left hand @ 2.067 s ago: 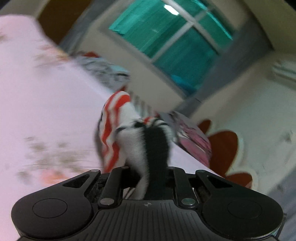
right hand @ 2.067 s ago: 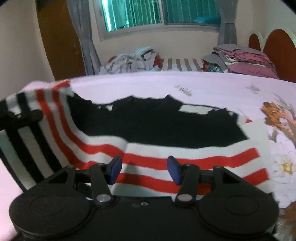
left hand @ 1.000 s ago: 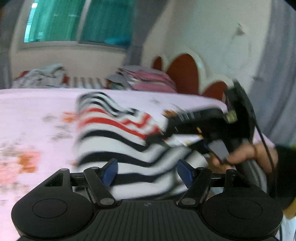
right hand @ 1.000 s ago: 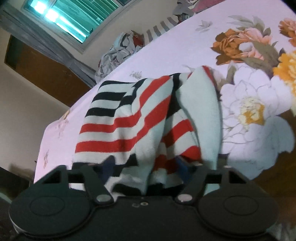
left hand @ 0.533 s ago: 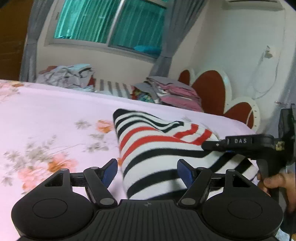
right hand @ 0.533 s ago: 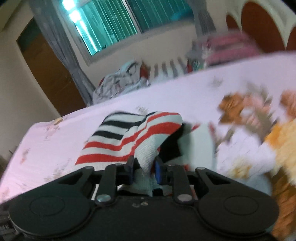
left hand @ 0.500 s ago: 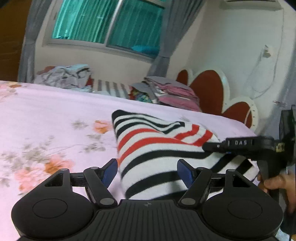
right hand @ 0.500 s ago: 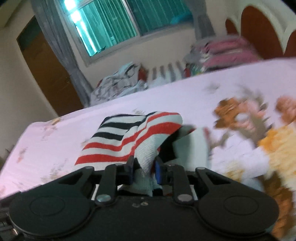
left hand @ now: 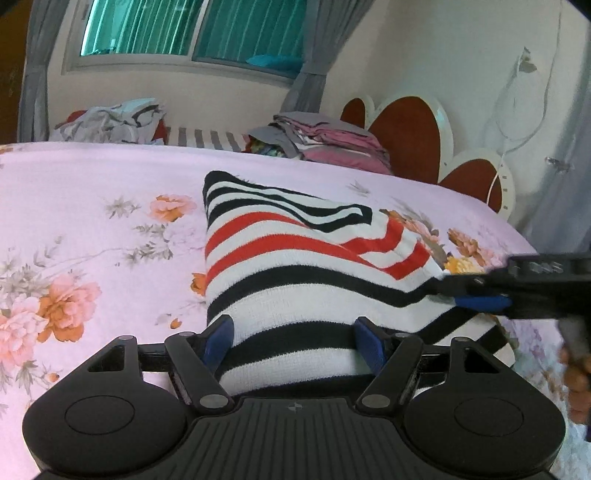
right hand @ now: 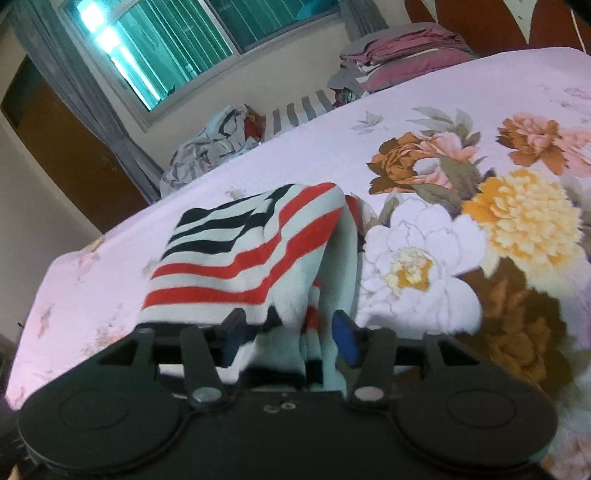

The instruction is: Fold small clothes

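Observation:
A small white knit garment with red and black stripes [left hand: 295, 266] lies folded on the pink floral bedsheet [left hand: 92, 206]. My left gripper [left hand: 293, 341] is open, its blue pads [left hand: 219, 338] either side of the garment's near edge. My right gripper [right hand: 290, 332] is open over the garment's near edge [right hand: 251, 254], fabric lying loose between its pads [right hand: 343, 336]. It also shows in the left wrist view [left hand: 480, 301], coming in from the right at the garment's right edge.
At the bed's far side lie a crumpled grey clothes pile [left hand: 110, 120] and a stack of folded pink and grey clothes [left hand: 328, 142]. A red and white headboard [left hand: 417, 136] stands to the right. A window [left hand: 192, 29] is behind.
My right gripper has opened and let go of the garment's edge. The garment has settled flat on the bed. My left gripper stays open, a little closer to the garment.

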